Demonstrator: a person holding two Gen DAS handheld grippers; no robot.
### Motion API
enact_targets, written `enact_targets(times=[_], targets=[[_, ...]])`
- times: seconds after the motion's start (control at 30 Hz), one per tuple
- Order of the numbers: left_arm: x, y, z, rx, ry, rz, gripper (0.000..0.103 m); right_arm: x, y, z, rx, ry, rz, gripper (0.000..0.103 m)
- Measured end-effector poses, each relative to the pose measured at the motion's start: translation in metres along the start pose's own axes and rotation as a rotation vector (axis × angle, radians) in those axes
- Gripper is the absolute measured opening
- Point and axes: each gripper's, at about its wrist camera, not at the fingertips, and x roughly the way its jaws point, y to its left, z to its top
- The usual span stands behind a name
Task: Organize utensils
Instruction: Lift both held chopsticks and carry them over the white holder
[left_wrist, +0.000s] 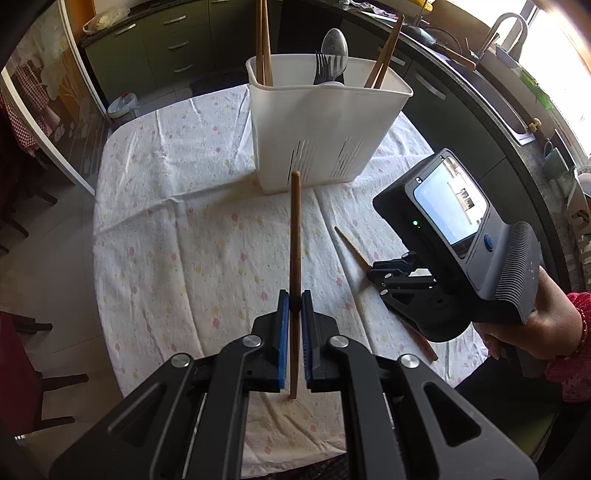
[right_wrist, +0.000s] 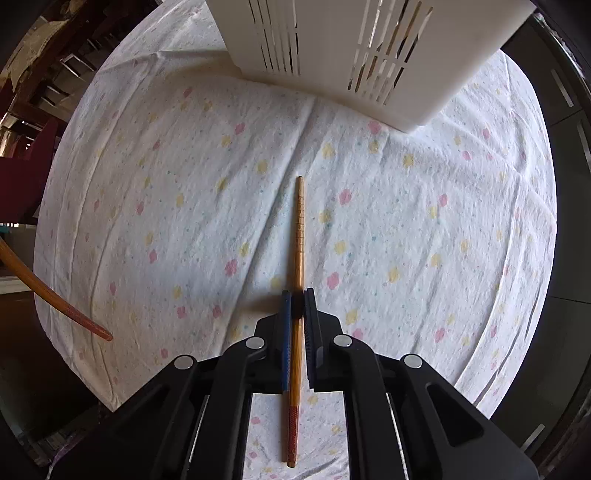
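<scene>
My left gripper (left_wrist: 294, 301) is shut on a wooden chopstick (left_wrist: 295, 236) and holds it above the table, pointing toward the white utensil caddy (left_wrist: 317, 129). The caddy holds chopsticks (left_wrist: 264, 44), a fork (left_wrist: 323, 68) and a spoon (left_wrist: 334, 46). My right gripper (right_wrist: 298, 299) is shut on a second chopstick (right_wrist: 298, 229) that lies flat on the flowered tablecloth (right_wrist: 184, 184). In the left wrist view the right gripper (left_wrist: 384, 277) is low over that chopstick (left_wrist: 352, 247). The held chopstick also shows at the left edge of the right wrist view (right_wrist: 55, 299).
The caddy (right_wrist: 332, 48) stands at the far middle of the round table (left_wrist: 166, 221). A kitchen counter with a sink and tap (left_wrist: 506, 33) runs along the right. Chairs (left_wrist: 22, 376) stand at the left.
</scene>
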Motion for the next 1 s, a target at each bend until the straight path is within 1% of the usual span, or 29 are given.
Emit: enact_targets(times=[0.13,0.27,0.43,0.53,0.67,0.7,0.87,1.0], targets=[[-0.007,-0.001,0.003,0.006,-0.018,0.002,0.006,-0.008,-0.007,-0.009,0.03,-0.062,0.07,0.007],[-0.014,-0.004,0.008,0.008,-0.037,0.007,0.006,-0.026,-0.018,-0.021,0.054,-0.13,0.131,0.007],[-0.022,-0.01,0.013,0.017,-0.054,0.015,0.006,-0.053,-0.028,-0.035,0.068,-0.219,0.187,0.007],[-0.026,-0.014,0.017,0.023,-0.064,0.019,0.006,-0.068,-0.036,-0.051,0.068,-0.263,0.205,0.007],[-0.033,-0.02,0.021,0.03,-0.081,0.024,0.006,-0.081,-0.04,-0.059,0.066,-0.297,0.221,0.007],[-0.034,-0.021,0.023,0.031,-0.086,0.024,0.006,-0.086,-0.047,-0.063,0.065,-0.304,0.227,0.007],[-0.046,-0.025,0.029,0.035,-0.111,0.021,0.006,-0.106,-0.054,-0.071,0.062,-0.35,0.249,0.007],[-0.065,-0.025,0.038,0.031,-0.154,0.014,0.006,-0.126,-0.059,-0.075,0.059,-0.39,0.261,0.007]])
